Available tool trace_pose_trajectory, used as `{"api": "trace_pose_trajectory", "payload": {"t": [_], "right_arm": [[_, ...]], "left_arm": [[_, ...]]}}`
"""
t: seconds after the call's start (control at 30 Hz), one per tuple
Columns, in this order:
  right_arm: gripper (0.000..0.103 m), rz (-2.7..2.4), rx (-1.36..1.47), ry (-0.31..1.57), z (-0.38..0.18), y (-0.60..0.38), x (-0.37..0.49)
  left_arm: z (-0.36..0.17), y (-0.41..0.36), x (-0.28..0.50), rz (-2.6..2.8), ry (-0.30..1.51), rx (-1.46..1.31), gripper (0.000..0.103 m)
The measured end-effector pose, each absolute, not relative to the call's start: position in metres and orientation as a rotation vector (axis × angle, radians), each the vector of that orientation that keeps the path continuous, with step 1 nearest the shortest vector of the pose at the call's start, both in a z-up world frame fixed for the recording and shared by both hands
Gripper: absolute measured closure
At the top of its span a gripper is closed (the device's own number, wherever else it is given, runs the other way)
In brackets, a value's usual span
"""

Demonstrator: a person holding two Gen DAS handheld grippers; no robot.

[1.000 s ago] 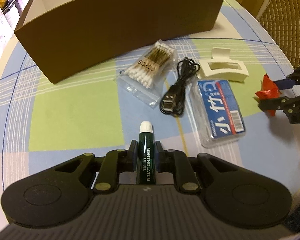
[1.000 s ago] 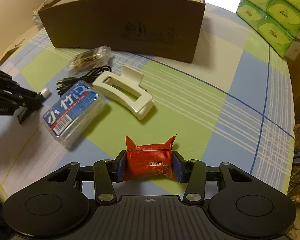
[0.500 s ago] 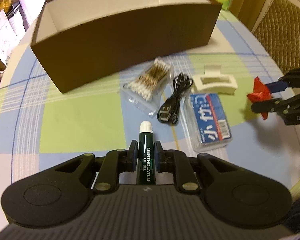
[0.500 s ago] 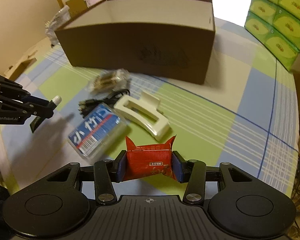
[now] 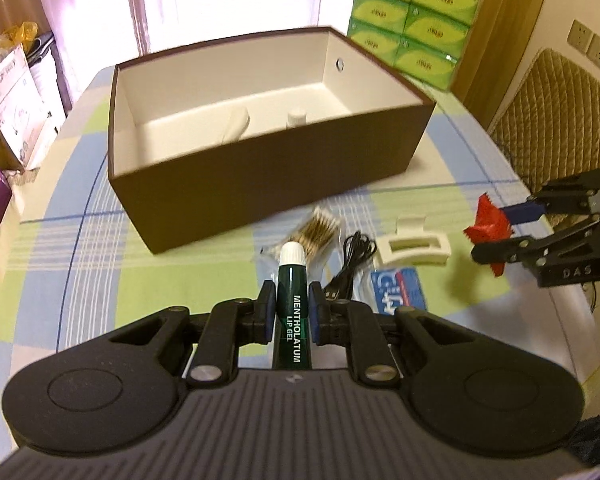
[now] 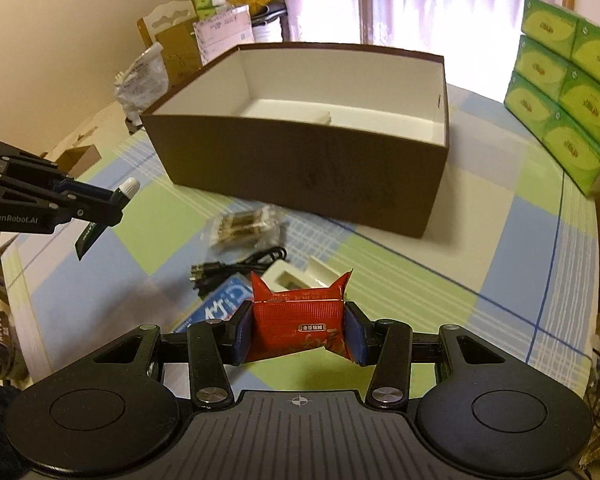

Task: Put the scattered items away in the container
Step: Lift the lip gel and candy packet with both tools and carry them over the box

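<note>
— What do we have around us on the counter (image 5: 100,280)?

— Ahead stands the brown box (image 5: 268,172), open at the top, with two pale things on its white floor that we cannot make out. Between us and its near wall lie a bag of cotton swabs (image 5: 320,232), a coiled black cable (image 5: 350,256), a cream hair claw (image 5: 414,246) and a blue-labelled clear case (image 5: 398,290), all close together. A stack of green tissue packs (image 6: 568,96) sits to the right of the box, and clutter and cartons stand beyond the counter's left edge.

— And our tongs?

— Our left tongs (image 5: 292,314) are clenched on the dark green lip gel tube (image 5: 293,300), its white cap pointing toward the box, above the swabs. Our right tongs (image 6: 299,332) are clamped on the red snack packet (image 6: 300,328), held in the air over the case and the claw. Both loads are short of the box.
</note>
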State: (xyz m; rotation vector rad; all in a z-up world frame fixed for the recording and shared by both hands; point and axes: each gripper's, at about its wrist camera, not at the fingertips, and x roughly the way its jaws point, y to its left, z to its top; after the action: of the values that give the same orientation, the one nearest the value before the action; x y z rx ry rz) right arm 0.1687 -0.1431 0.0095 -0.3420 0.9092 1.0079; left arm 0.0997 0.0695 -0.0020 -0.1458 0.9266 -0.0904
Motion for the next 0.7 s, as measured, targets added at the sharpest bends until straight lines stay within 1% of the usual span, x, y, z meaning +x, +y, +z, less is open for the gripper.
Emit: {"api": "trace_pose_trajectory", "payload": {"t": [0.17, 0.37, 0.53, 0.7], "right_arm": [[0.054, 1.033, -0.324, 0.895, 0.018, -0.136, 0.174], [0.054, 1.056, -0.315, 0.836, 0.037, -0.117, 0.190], [0.054, 1.076, -0.313, 0.771, 0.055, -0.095, 0.209], [0.054, 1.061, -0.320, 0.744, 0.062, -0.069, 0.242]], "left_arm": [[0.011, 0.073, 0.105, -0.107, 0.893, -0.154, 0.090], [0.025, 0.081, 0.119, -0.124, 0.849, -0.144, 0.090], [0.042, 0.092, 0.140, -0.147, 0.799, -0.125, 0.090], [0.055, 0.103, 0.171, -0.153, 0.753, -0.096, 0.090]]}}
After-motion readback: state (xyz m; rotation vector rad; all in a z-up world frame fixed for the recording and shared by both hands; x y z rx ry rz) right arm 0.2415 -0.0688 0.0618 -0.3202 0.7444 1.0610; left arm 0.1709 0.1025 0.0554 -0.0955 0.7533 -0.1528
